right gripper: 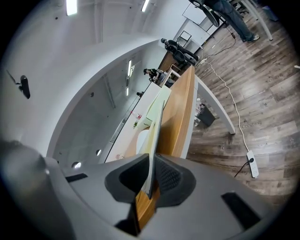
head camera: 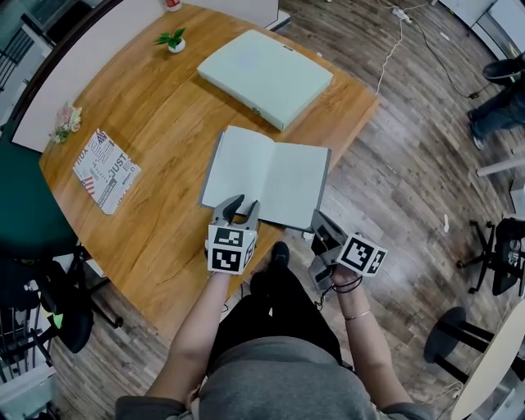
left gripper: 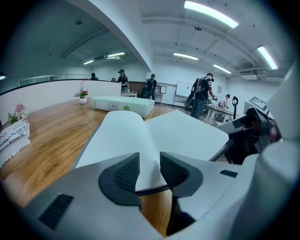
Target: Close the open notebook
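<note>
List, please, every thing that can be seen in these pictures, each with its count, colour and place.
table: 1, brown wood, rounded, carries all the items below
open notebook: 1, white pages, grey cover, at the table's near edge
flat box: 1, pale green, behind the notebook
potted plant: 1, green leaves in a white pot, far side of the table
flower bunch: 1, pink and white, table's left edge
printed box: 1, white with red and black letters, left of the notebook
power strip: 1, white, on the wood floor, far right
left gripper: 1, grey, jaws apart, tips at the notebook's near left corner
right gripper: 1, grey, jaws closed on the notebook's near right corner
</note>
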Motion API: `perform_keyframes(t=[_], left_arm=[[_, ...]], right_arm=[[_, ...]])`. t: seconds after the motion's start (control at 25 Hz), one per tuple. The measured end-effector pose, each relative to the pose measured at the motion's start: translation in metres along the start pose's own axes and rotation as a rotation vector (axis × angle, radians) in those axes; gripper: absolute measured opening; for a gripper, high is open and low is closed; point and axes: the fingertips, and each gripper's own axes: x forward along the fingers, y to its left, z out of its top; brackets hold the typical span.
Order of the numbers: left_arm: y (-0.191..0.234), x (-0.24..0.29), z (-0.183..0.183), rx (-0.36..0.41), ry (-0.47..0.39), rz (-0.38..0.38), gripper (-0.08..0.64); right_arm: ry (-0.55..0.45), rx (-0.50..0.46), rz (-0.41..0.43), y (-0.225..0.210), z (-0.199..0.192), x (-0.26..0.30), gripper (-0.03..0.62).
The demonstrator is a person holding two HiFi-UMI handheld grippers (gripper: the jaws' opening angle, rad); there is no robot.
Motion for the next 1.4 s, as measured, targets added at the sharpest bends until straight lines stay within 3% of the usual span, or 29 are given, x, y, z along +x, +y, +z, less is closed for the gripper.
perform_keyframes(t=[0.32,1.0,1.4], left_arm=[[0.012,-0.003,-0.009,-0.042,0.076,0.04,0.144],[0.036,-0.016,-0.017,-0.049,0.117,0.105,0.127],[0.046,-0.022,-0.02,-0.113,0.104,0.132,0.127]], right_arm=[[0.003,-0.055,0.024,0.021,0.007,0.0,0.041],[0.054,-0.222,0.124,0.083,0.014,0.021,0.037],[0.08,-0.204,0.218,0.111,0.01,0.037,0.04]])
